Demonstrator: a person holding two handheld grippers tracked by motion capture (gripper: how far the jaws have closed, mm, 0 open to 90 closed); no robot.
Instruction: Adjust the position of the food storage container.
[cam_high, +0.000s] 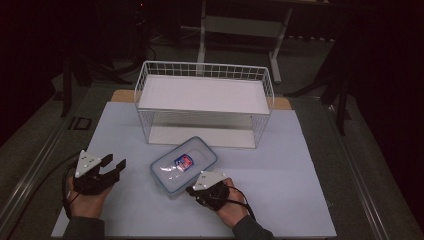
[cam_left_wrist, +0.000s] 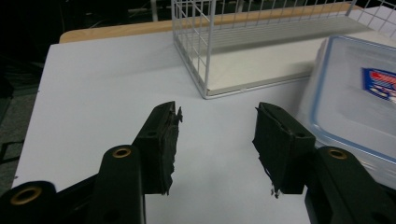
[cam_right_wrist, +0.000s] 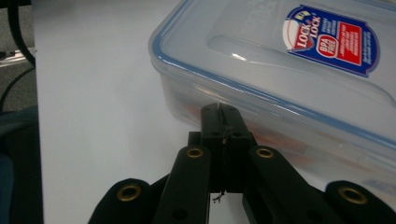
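Resting on a pale, matte sheet (cam_high: 280, 165) that covers the table, a clear plastic food container (cam_high: 183, 166) with rounded corners, a blue-edged lid and a red-and-blue label lies just in front of a white wire rack (cam_high: 204, 102) built of thin gridded rods around two flat white shelves. At the container's near side, the right gripper (cam_high: 191, 189), held in a person's hand, points its black jaws, pressed together with nothing between them, at the translucent wall just under the lid's rim; whether the tips touch the plastic cannot be told. To the container's left and apart from it, the left gripper (cam_high: 114, 165) sits low over the sheet, angled toward the rack, its jaws spread wide and empty, their worn rubbery pads (cam_left_wrist: 168, 140) ragged at the edges. Grey three-cornered plates top both grippers, and cables trail back along the person's wrists.
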